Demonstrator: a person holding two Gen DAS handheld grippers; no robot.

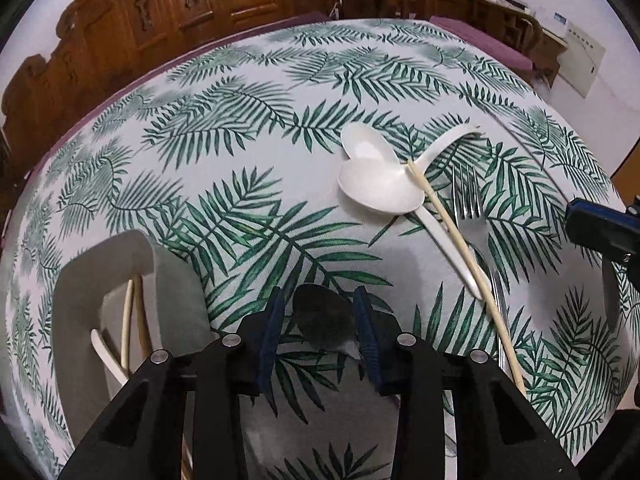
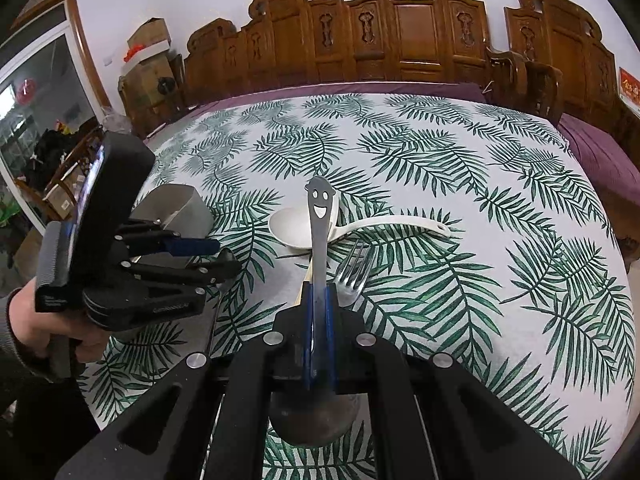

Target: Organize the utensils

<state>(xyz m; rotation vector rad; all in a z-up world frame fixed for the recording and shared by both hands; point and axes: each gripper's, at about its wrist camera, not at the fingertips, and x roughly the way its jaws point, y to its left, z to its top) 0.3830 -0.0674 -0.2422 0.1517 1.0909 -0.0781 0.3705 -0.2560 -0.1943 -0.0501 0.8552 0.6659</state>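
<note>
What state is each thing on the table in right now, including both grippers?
right gripper, shut on the smiley spoon.
left gripper, jaws astride a dark spoon bowl, grip unclear.
holder, upright, containing chopsticks and a white spoon.
two white spoons, overlapping on the cloth.
fork, lying flat.
loose chopstick, lying across a spoon handle.

Steel spoon (image 2: 319, 240) (smiley handle) upright; fork (image 2: 353, 276) seemingly flat.
</note>
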